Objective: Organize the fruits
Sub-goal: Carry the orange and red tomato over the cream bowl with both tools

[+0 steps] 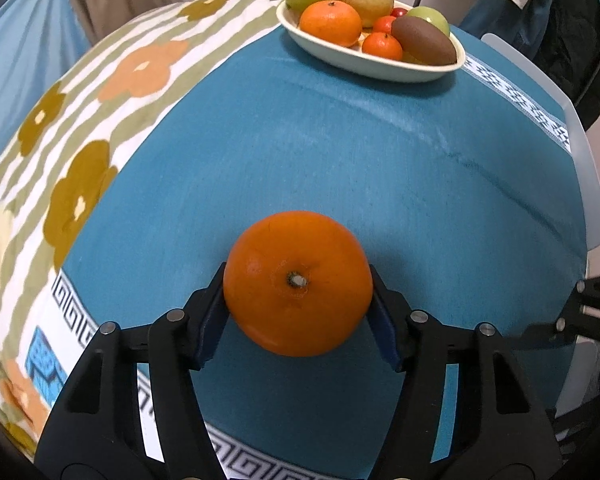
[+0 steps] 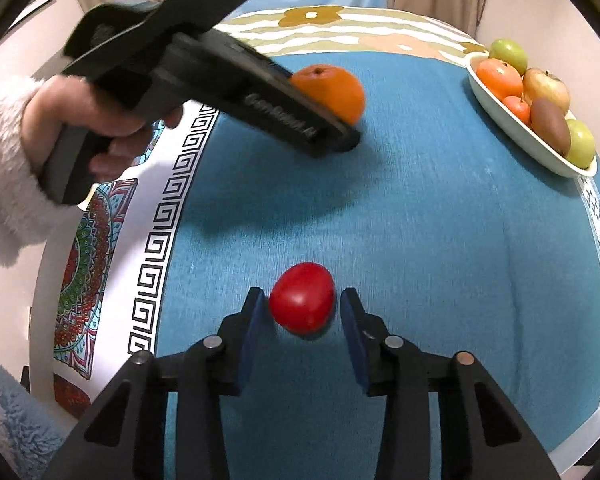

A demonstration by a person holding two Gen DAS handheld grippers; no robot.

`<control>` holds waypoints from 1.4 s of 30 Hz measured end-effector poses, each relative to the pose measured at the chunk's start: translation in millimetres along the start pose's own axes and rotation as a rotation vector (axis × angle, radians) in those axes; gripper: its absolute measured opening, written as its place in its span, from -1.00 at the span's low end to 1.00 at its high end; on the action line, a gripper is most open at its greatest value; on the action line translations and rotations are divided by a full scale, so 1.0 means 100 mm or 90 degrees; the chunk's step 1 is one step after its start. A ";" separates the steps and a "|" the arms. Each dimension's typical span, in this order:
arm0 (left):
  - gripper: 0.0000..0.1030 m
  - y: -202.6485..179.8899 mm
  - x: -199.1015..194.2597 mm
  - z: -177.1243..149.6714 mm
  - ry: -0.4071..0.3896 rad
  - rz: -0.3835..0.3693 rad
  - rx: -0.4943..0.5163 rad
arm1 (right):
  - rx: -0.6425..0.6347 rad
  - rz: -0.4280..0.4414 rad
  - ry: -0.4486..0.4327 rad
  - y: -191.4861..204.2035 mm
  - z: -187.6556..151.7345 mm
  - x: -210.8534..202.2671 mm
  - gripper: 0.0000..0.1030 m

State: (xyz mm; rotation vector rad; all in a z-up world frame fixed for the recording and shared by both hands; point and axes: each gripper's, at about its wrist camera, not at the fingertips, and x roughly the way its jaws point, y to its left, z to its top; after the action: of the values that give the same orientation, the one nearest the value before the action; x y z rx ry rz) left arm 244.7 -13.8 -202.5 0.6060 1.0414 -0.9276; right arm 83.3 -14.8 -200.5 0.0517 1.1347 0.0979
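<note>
Tabletop (image 1: 340,152) w/ blue cloth (image 2: 420,240), floral cloth (image 1: 132,68) at far edge; curtains, hung clothes behind. Dish (image 1: 380,65) at far side already heaped w/ fruit, prob the goal. Left gripper (image 1: 298,298): fingers pinching orange (image 1: 298,282), ready to carry. Right gripper (image 2: 302,316): fingers spread either side of tomato (image 2: 302,298), not touching, tomato on cloth.

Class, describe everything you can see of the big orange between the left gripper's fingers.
The orange is round, bright and glossy, with finely dimpled skin and a small grey-green stem button facing the left wrist camera. It looks whole and unpeeled. The left gripper has a blue pad pressed against each side. Below it lies the blue tablecloth; whether it rests there or is lifted is unclear. The right wrist view shows it partly hidden behind the gripper.
</note>
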 end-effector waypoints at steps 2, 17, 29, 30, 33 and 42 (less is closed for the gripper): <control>0.29 0.00 -0.02 -0.05 0.002 0.002 -0.009 | -0.001 -0.001 -0.001 -0.01 -0.02 -0.01 -0.39; 0.29 0.03 -0.37 -0.20 -0.024 0.032 -0.074 | 0.028 -0.022 -0.036 -0.25 0.08 -0.18 -0.44; 0.28 -0.04 -0.89 0.03 -0.078 0.074 -0.099 | 0.033 -0.043 -0.107 -0.55 0.42 -0.67 -0.44; 0.28 -0.05 -0.92 0.06 -0.082 0.078 -0.102 | 0.032 -0.046 -0.115 -0.57 0.46 -0.69 -0.44; 0.28 -0.11 -1.02 0.18 -0.096 0.087 -0.118 | 0.034 -0.047 -0.137 -0.75 0.55 -0.79 -0.44; 0.28 -0.44 -1.19 0.66 -0.127 0.119 -0.195 | 0.003 -0.030 -0.182 -1.45 0.81 -1.10 -0.44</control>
State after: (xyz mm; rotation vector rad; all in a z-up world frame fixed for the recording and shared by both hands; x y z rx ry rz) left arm 212.9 -46.1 -66.5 0.3405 0.9066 -0.6347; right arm 118.1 -169.3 -80.5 0.0414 0.8506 0.0447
